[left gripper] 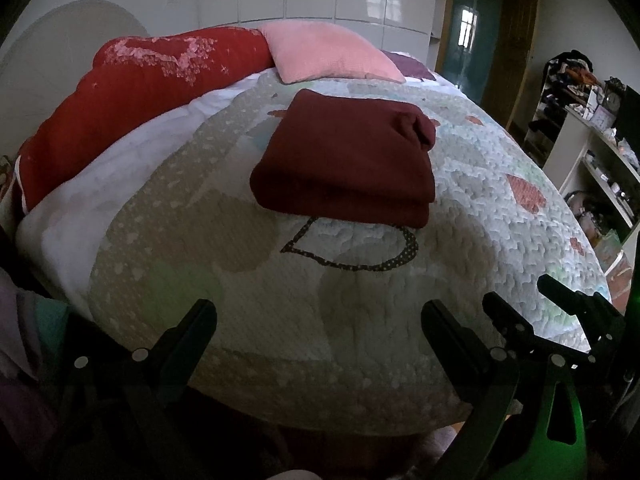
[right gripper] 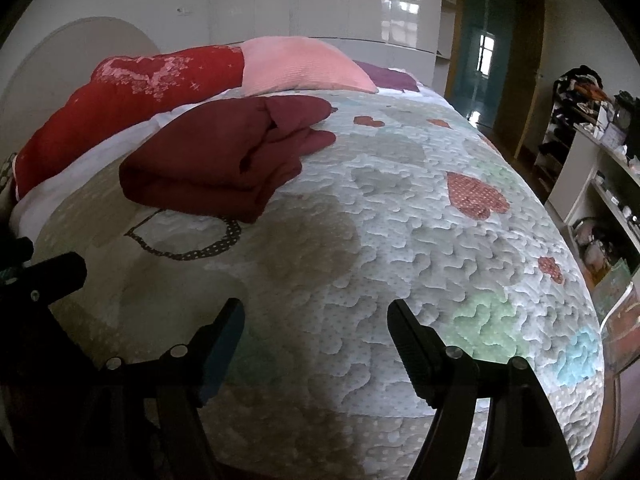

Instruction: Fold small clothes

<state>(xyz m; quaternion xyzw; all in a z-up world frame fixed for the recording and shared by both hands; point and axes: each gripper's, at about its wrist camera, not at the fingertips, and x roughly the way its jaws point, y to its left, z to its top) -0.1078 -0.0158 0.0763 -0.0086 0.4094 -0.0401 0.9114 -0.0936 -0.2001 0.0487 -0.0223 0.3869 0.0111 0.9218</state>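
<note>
A dark red garment [left gripper: 348, 156] lies folded in a thick rectangle on the quilted bedspread [left gripper: 240, 280]; it also shows in the right wrist view [right gripper: 216, 160], with loose folds at its far right end. My left gripper [left gripper: 318, 316] is open and empty, well short of the garment, over the near part of the bed. My right gripper [right gripper: 316, 316] is open and empty, to the right of and nearer than the garment. The right gripper's fingers [left gripper: 520, 328] show at the lower right of the left wrist view.
A red quilt [left gripper: 120, 92] and a pink pillow [left gripper: 328, 52] lie at the head of the bed. White shelves [left gripper: 600, 160] with clutter stand to the right. A doorway [right gripper: 488, 60] is at the far right.
</note>
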